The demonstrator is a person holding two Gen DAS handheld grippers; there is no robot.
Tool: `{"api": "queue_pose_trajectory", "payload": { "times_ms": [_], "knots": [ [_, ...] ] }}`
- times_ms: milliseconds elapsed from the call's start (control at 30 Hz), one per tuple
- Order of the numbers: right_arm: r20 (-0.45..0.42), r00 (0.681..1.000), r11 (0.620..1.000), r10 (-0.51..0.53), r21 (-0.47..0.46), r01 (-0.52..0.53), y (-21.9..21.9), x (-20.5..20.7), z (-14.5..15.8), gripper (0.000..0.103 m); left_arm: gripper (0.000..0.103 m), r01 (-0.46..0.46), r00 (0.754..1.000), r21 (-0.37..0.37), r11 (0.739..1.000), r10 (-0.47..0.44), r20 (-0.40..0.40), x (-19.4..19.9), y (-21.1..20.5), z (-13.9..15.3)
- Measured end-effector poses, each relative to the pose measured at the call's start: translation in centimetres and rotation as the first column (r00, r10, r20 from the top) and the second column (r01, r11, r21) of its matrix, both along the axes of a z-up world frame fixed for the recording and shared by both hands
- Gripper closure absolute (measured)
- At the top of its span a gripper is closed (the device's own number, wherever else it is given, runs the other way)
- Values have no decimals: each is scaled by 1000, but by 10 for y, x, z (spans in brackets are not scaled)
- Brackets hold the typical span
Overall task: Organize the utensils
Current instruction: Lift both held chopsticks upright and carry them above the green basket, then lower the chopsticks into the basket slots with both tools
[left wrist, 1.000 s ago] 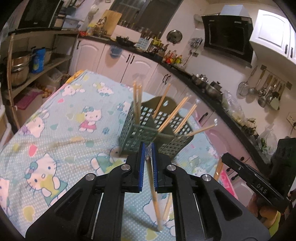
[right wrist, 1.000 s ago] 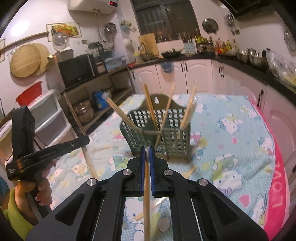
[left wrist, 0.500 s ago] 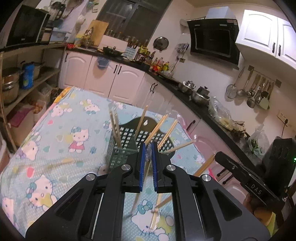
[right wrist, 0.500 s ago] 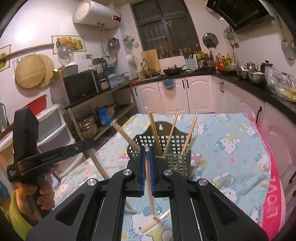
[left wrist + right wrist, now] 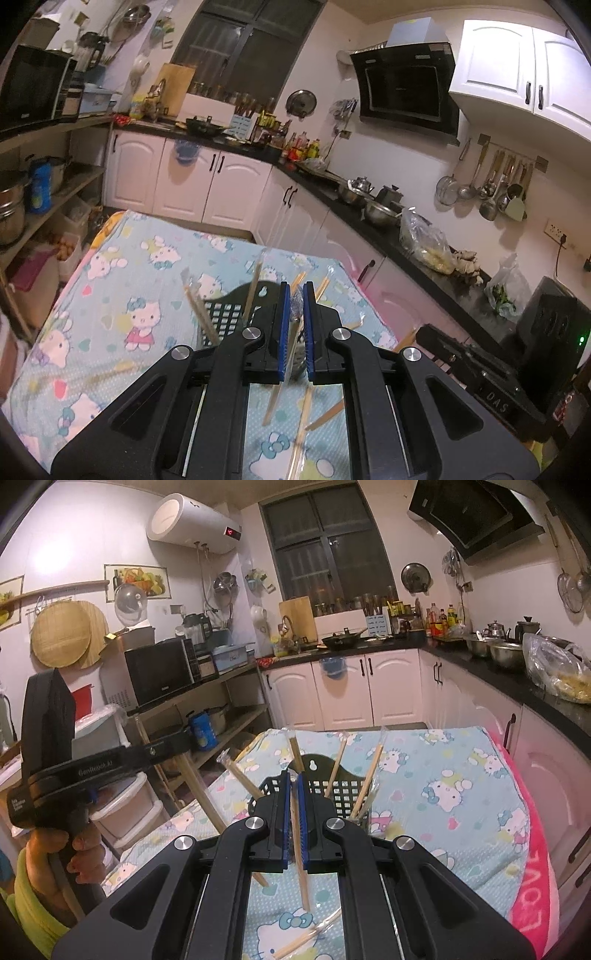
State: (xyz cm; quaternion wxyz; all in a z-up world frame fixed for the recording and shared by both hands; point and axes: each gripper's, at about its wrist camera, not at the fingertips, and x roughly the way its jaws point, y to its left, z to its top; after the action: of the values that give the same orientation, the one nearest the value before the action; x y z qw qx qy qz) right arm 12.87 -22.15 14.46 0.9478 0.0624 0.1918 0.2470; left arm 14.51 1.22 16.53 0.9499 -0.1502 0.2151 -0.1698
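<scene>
Wooden chopsticks are the thing of the task, and each tool grasps one. The left gripper [image 5: 294, 325] is clenched on a wrapped chopstick [image 5: 277, 387], whose lower end hangs down below the blue pads [image 5: 283, 332], above the tablecloth [image 5: 110, 288]. The right gripper [image 5: 293, 812] is also clenched on a chopstick [image 5: 300, 867], which stands nearly upright between its pads and reaches down past them.

Just in front of both tools stands the green basket [image 5: 340, 794], a plastic holder with a grid wall. From the left wrist view it is mostly hidden behind the fingers, only a part of the grid [image 5: 221, 317] shows to the left of them. Several chopsticks already stand in it, leaning in different directions [image 5: 369, 775].

Below the tools, loose chopsticks [image 5: 325, 415] lie on the tablecloth, some in clear wrappers. From the right wrist view one wrapped piece [image 5: 306, 936] lies under the gripper body.

To the left of the right gripper, the person's left hand [image 5: 59, 856] holds the handle of the other tool. Beyond the table, far from both tools, runs the dark kitchen counter [image 5: 369, 206].
</scene>
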Motion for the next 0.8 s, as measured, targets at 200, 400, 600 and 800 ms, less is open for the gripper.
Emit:
{"api": "queue_pose_trajectory", "payload": {
  "times_ms": [200,400,600,800],
  "knots": [
    [21,1000,1000,-9,9,9,-3,3,10,99,101,4,999,10,1000,-4,38,7,-6,17],
    [45,999,1000,-18,15,17,-4,10,21,99,101,-17,997,23,1000,15,74,18,-8,33],
    [67,997,999,-24,25,22,-1,21,33,99,101,-43,995,21,999,40,96,29,-3,44],
    [101,995,999,-23,28,20,5,30,48,99,101,-89,988,29,996,84,130,37,3,53]
  ]
}}
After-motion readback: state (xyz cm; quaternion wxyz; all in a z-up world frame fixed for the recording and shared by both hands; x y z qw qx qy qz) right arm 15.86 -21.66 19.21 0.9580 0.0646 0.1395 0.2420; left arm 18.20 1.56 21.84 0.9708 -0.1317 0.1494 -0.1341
